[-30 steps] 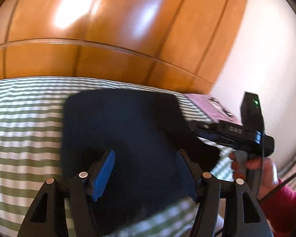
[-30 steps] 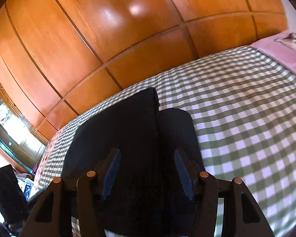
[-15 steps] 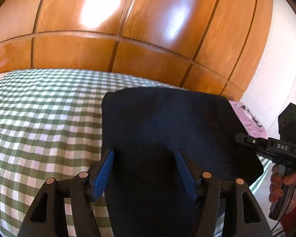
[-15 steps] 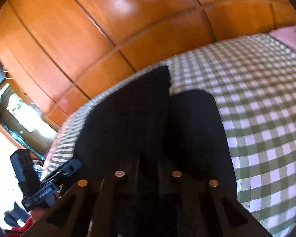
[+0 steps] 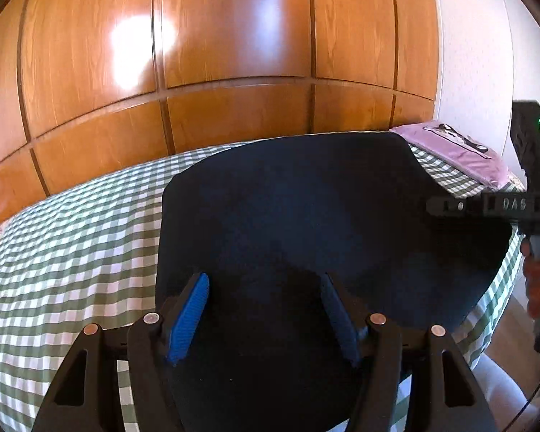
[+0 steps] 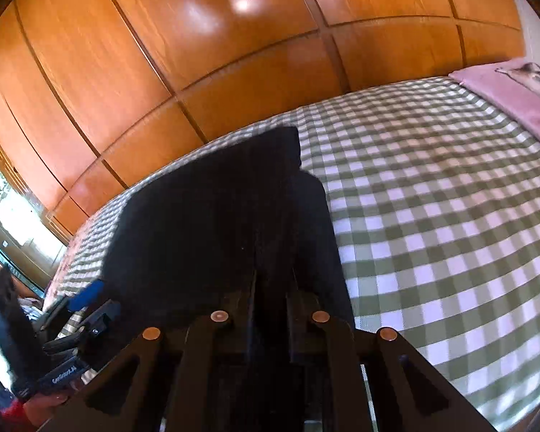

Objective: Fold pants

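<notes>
- Your left gripper point(image 5: 266, 309) tips down over the near end of the dark pants point(image 5: 306, 223), fingers wide apart.
- Your right gripper point(image 6: 271, 288) tips down too, pinching a fold of the pants.
- The pants lie on the checked bed point(image 6: 432, 216).

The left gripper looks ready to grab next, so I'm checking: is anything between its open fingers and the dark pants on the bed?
Nothing visible is in the way. The left gripper is open directly over the dark pants, with only fabric between its fingers. The right gripper, shut on the pants, is off to the side.
</notes>
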Tool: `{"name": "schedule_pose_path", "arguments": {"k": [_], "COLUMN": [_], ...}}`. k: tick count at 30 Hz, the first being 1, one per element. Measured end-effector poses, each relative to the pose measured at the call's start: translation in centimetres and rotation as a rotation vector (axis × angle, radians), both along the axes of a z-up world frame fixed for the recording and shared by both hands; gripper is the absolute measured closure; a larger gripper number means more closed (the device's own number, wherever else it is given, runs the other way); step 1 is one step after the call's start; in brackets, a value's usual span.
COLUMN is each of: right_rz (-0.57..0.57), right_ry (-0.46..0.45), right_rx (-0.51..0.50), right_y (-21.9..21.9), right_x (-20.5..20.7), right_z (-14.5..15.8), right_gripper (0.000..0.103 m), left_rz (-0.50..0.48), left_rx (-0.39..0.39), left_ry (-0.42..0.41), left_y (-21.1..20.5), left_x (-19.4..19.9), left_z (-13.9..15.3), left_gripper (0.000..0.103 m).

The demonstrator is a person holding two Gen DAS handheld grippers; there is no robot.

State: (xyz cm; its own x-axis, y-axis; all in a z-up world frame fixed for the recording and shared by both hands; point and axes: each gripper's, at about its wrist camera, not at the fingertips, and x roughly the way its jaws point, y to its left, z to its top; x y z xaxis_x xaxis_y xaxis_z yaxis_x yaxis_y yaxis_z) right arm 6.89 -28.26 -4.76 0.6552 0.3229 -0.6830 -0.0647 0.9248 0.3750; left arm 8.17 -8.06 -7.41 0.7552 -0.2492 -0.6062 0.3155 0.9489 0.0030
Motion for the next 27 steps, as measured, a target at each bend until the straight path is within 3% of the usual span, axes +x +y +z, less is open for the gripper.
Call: {"name": "schedule_pose_path", "arguments": {"k": [4,6,9,11,13,19,22,25,27], "right_rz": [-0.023,-0.021,0.047,0.1,0.138,0.199,0.133,0.059,0.036], "right_ry": [0.005,-0.06,-0.151,-0.166,-0.118,-0.019,0.046,0.06,0.039], "right_rx": [0.029,0.014,0.003,-0.029,-0.088,-0.203,-0.252,-0.185,-0.16], "right_y": [-0.3,-0.3,0.7,2.2,4.5,8.2,7.3,5.3,4.6], "right_x": [-0.2,-0.2,0.3,1.6,3.9,8.7,10.1,10.2,10.1], "right_z": [1.4,3.6,7.0,8.2,8.4,4.7,1.8,-0.1,-1.0], "right_gripper": [0.074,0.073,0.073,0.073,0.073,0.073,0.086,0.103,0.103], "left_rz": [-0.015,0.005,0.015,-0.013,-0.025,-0.02,-0.001,0.007,0.014], "left_rx": [-0.152,-0.245,-0.312,-0.275,-0.236,-0.072,0.01,0.051,0.071], "left_ry": [0.068,0.059,0.067,0.123,0.158,0.225,0.213,0.215,0.216], "left_y": [2.4,4.0,5.0,4.1,3.1,0.5,-0.1,-0.6,-0.8], "left_x": [1.2,2.3,4.9,7.3,8.9,13.5,15.0,16.3,17.1], "left_z": [2.1,3.7,5.1,4.9,4.4,2.4,1.3,-0.2,-1.1], "left_gripper": [0.038,0.038,0.039,0.04,0.051,0.053,0.051,0.051,0.051]}}
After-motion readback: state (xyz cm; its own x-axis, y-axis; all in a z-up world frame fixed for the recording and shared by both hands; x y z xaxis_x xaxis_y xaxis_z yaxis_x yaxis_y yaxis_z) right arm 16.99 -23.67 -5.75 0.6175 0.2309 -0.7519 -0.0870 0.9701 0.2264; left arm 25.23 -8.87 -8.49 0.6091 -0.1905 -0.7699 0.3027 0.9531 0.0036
